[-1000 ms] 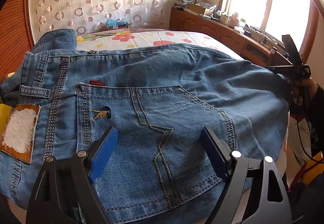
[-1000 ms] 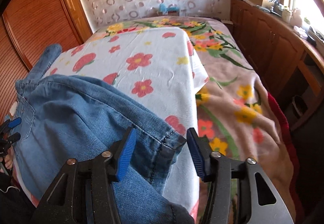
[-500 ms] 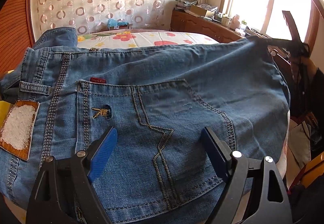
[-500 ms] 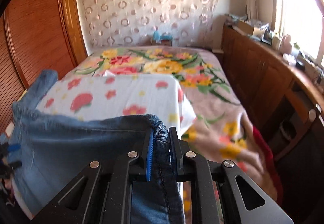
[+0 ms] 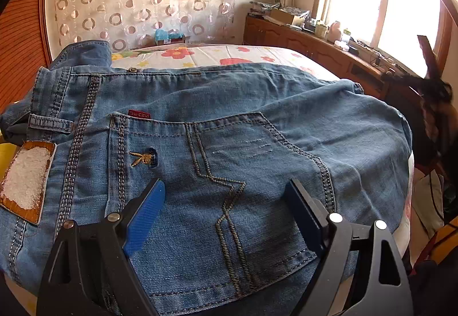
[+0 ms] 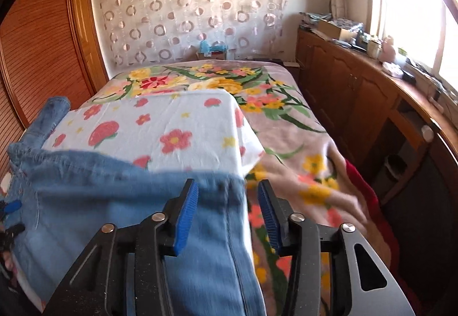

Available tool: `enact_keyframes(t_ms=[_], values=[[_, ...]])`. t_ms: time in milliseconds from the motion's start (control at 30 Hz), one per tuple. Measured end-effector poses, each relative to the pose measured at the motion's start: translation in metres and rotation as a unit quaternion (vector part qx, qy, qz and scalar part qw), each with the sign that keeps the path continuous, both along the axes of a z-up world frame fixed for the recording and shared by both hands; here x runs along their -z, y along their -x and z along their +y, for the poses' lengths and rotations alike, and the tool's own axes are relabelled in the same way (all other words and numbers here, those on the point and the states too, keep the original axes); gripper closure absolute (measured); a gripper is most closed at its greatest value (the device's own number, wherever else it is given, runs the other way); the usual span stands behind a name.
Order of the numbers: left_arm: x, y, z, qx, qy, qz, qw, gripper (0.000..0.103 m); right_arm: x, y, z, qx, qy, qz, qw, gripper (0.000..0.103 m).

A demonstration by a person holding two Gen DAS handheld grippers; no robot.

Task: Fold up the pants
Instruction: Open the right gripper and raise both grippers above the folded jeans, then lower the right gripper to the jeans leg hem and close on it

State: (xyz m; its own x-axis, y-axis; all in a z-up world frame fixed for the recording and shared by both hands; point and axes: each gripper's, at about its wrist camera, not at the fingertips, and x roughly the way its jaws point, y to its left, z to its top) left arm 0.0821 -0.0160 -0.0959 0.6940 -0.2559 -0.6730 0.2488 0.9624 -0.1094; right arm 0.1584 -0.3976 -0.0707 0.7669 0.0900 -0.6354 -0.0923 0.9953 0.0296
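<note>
Blue jeans (image 5: 257, 144) lie back side up on the bed, with the stitched pocket and a leather patch (image 5: 25, 178) showing. My left gripper (image 5: 226, 201) hovers open just over the pocket, its blue pads wide apart and gripping nothing. In the right wrist view the jeans (image 6: 114, 196) look blurred. One edge of the denim lies between the pads of my right gripper (image 6: 227, 201), whose jaws are opening. The pads stand clear of the cloth. That right gripper (image 5: 429, 81) is a dark blur at the right edge of the left wrist view.
A white flowered sheet (image 6: 171, 121) lies under the jeans, on top of a floral blanket (image 6: 286, 127). A wooden cabinet (image 6: 357, 93) with clutter on top runs along the right wall under the window. Wooden wardrobe doors (image 6: 43, 64) stand at the left.
My right gripper shut on the jeans' edge and lifted it, and now its jaws have parted and the raised corner has sunk back. The left gripper has stayed put.
</note>
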Motion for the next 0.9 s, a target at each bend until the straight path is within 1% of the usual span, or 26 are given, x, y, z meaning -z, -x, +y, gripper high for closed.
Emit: enact_keyframes(t_ms=[100,133,167,267,400,533,700,833,900], values=[[0.000,0.001,0.000,0.000,0.000,0.000,1.0000,0.017,0.005,0.033,-0.010,0.008,-0.011,-0.001,1.000,0.045],[0.000,0.001,0.000,0.000,-0.001,0.000,1.0000,0.017,0.008,0.044,-0.013,0.013,-0.013,0.000,1.000,0.038],[0.001,0.001,-0.001,0.000,-0.001,0.000,1.0000,0.017,0.010,0.054,-0.017,0.014,-0.015,0.002,1.000,0.036],[0.001,0.001,-0.001,0.000,-0.002,0.001,1.0000,0.017,0.019,0.080,-0.025,0.029,-0.020,0.007,0.999,0.035],[0.001,0.001,-0.002,-0.001,-0.004,0.001,1.0000,0.017,0.026,0.102,-0.034,0.037,-0.056,0.013,0.998,0.035],[0.001,0.001,-0.003,-0.002,-0.009,0.000,1.0000,0.017,0.035,0.109,-0.040,0.041,-0.069,0.020,0.997,0.035],[0.001,-0.001,-0.003,-0.004,-0.012,-0.001,0.9999,0.017,0.038,0.115,-0.044,0.039,-0.084,0.024,0.995,0.035],[0.000,-0.001,-0.005,-0.005,-0.018,-0.001,0.9998,0.017,0.041,0.113,-0.041,0.037,-0.097,0.030,0.994,0.036],[-0.003,0.000,-0.006,-0.007,-0.020,-0.001,0.9998,0.017,0.040,0.112,-0.039,0.036,-0.102,0.030,0.994,0.045]])
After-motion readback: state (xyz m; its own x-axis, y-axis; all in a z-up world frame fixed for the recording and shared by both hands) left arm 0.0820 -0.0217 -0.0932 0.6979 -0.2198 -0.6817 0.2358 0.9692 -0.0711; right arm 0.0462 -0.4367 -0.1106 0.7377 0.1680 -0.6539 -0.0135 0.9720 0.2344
